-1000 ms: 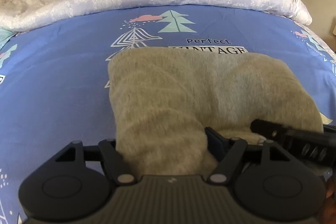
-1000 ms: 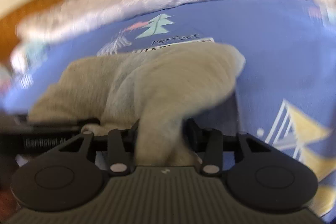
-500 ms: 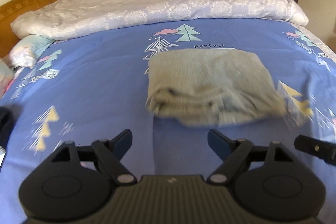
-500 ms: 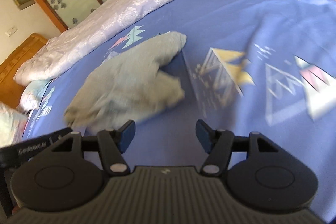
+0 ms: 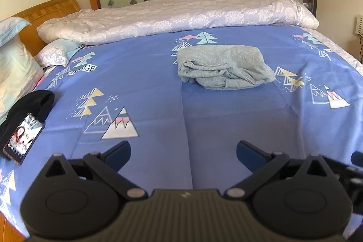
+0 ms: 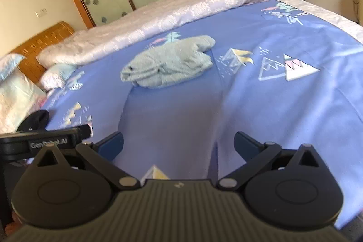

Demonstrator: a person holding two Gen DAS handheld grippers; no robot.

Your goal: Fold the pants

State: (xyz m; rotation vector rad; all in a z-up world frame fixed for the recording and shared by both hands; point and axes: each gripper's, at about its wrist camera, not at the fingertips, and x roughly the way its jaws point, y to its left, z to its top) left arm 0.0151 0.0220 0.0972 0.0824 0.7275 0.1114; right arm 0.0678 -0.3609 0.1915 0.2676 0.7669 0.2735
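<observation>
**Pants released, both tongs pulled back**

The grey pants (image 5: pixel 223 69) are left as a folded bundle on the blue printed bedsheet (image 5: pixel 140 74), just in front of the rolled pale quilt (image 5: pixel 177 15). A second ago cloth was pinched by both tongs; half a second ago it had been let go, and now more distance has been put between tongs and bundle. The left gripper (image 5: pixel 183 150) is seen spread wide with nothing between its fingers. The right gripper (image 6: pixel 178 141) is likewise spread and empty, well apart from the pants (image 6: pixel 169 66). The near edge of the bundle is seen layered and a bit rumpled, not flat. The final fold is judged done; only smoothing might be left. A phone (image 5: pixel 22 138) is propped against a black object (image 5: pixel 31 103) at the left.
</observation>
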